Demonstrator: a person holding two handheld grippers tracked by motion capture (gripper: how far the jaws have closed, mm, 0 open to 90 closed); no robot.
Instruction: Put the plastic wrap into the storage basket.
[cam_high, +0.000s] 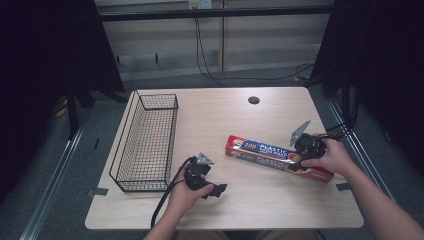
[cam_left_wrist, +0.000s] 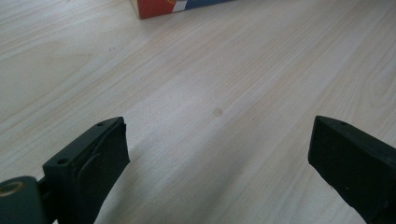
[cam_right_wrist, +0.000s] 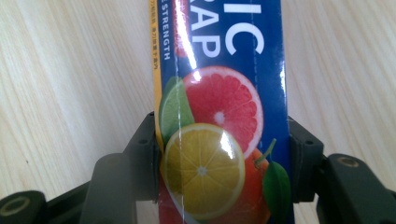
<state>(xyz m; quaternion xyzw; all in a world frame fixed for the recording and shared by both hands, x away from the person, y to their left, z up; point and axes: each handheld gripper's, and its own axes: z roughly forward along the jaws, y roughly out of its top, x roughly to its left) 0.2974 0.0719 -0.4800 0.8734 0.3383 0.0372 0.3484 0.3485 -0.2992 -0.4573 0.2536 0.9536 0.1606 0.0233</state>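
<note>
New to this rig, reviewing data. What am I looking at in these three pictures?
No robot: a person holds a two-jaw tool in each hand. The high view looks down on the pale wooden table. On it sit an empty black wire basket and a long red-and-blue plastic wrap box. The other two pictures come from cameras riding on the tools. The left gripper is open over bare wood, holding nothing. The right gripper has a jaw pressed against each side of the box.
</note>
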